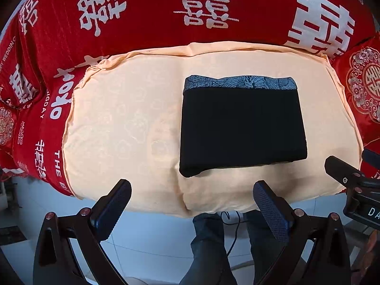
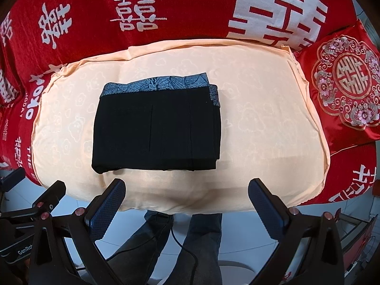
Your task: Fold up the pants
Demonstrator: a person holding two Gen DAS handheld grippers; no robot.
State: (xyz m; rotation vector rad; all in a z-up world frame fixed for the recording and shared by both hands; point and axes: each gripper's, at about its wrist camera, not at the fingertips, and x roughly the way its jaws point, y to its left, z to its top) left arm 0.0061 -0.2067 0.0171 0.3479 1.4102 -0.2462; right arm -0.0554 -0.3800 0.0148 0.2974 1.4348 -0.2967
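The black pants (image 1: 242, 130) lie folded into a neat rectangle on a peach cushion (image 1: 118, 123), with a blue patterned waistband along the far edge. They also show in the right wrist view (image 2: 156, 130) on the cushion (image 2: 261, 118). My left gripper (image 1: 192, 204) is open and empty, held back from the cushion's front edge, below and left of the pants. My right gripper (image 2: 186, 201) is open and empty, also off the front edge, just right of the pants' near side. Its tip shows in the left wrist view (image 1: 342, 168).
A red sofa cover (image 1: 166, 11) with white characters rises behind the cushion. An embroidered red pillow (image 2: 346, 83) sits at the right. The person's legs (image 2: 190, 244) and a black cable (image 2: 182, 247) are below on a white tiled floor.
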